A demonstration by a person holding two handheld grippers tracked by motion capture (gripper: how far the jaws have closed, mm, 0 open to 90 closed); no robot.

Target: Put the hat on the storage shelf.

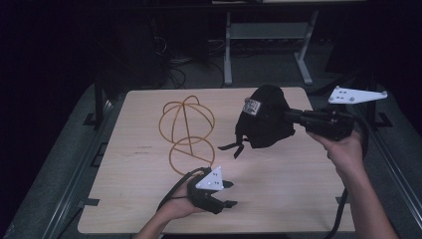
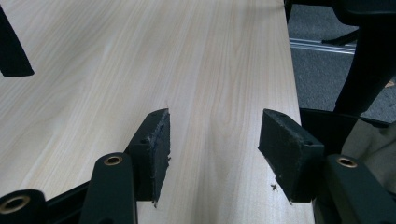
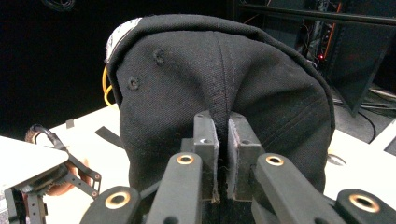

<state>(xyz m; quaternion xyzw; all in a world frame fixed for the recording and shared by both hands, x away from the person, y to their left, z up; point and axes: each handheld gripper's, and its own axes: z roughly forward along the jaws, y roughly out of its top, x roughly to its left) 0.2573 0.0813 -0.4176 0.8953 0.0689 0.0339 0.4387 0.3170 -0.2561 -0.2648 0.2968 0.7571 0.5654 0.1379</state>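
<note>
The left hand-held gripper (image 1: 226, 193) rests wide open, empty; the right hand-held gripper (image 3: 223, 154) pinches a black cap (image 1: 263, 117) beside a wire frame (image 1: 187, 130).

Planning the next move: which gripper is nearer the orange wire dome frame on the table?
Left. The left gripper sits just at the orange wire dome frame's near edge, fingers open. The right gripper is farther right, shut on the black fabric cap.

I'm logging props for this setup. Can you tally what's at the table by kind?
Black cap, held in the right tongs: 1
Gold wire cap stand: 1
Handheld tongs, left and right: 2
Total: 4
</note>
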